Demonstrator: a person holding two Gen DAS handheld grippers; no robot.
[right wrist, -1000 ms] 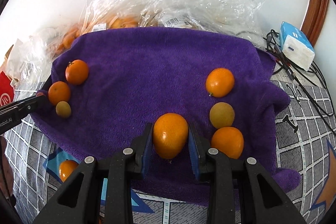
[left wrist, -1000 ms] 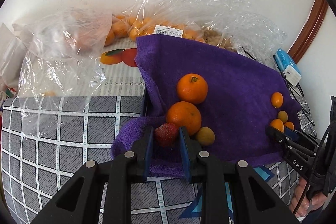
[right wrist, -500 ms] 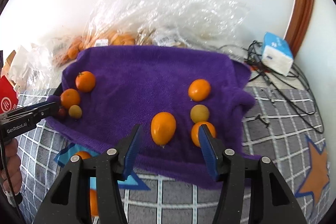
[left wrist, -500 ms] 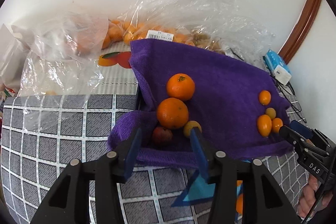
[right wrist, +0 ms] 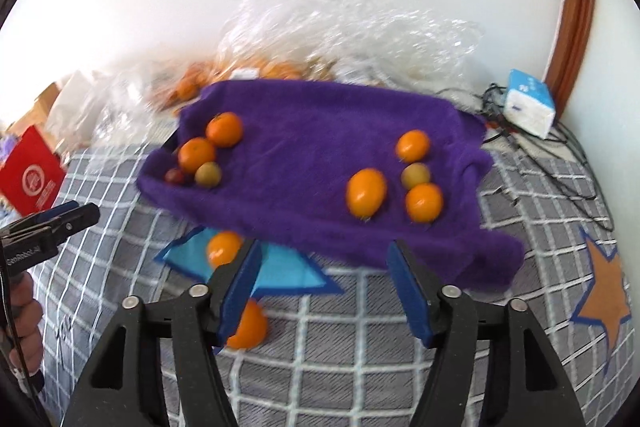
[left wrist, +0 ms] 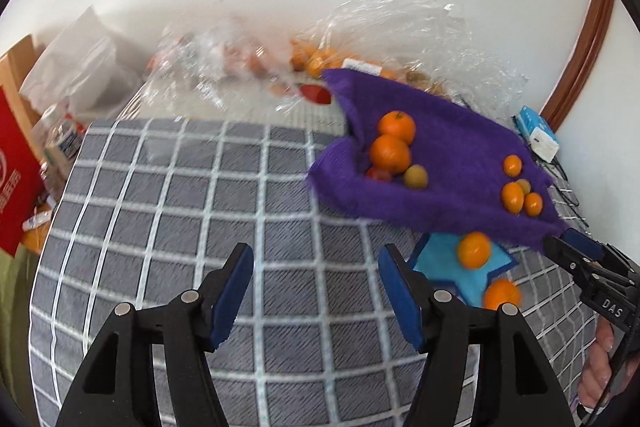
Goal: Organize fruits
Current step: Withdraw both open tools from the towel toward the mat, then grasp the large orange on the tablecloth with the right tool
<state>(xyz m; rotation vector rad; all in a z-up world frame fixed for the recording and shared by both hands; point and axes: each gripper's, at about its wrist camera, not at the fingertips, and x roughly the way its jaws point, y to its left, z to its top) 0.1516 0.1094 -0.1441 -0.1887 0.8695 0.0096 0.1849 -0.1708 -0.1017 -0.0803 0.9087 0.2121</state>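
Nearest the cameras, the left gripper [left wrist: 316,291] and the right gripper [right wrist: 324,291] both hung with fingers spread wide and empty above the grey checked cloth [left wrist: 180,211] on the tabletop, having drawn back from the fruit they clasped a second ago. Two loose oranges [right wrist: 224,247] lay just beyond them on the blue star patch [right wrist: 280,271], not yet sorted. Farther off, on the purple fleece towel [right wrist: 312,147], the small red strawberry-like fruit [left wrist: 378,174] released by the left gripper sat touching the left-hand cluster of round oranges [left wrist: 390,153], while the oval orange citrus [right wrist: 366,193] set down by the right gripper rested beside the right-hand group. Both placements looked finished; the loose oranges seemed likely next. Crumpled clear plastic bags [right wrist: 352,31] lay behind.
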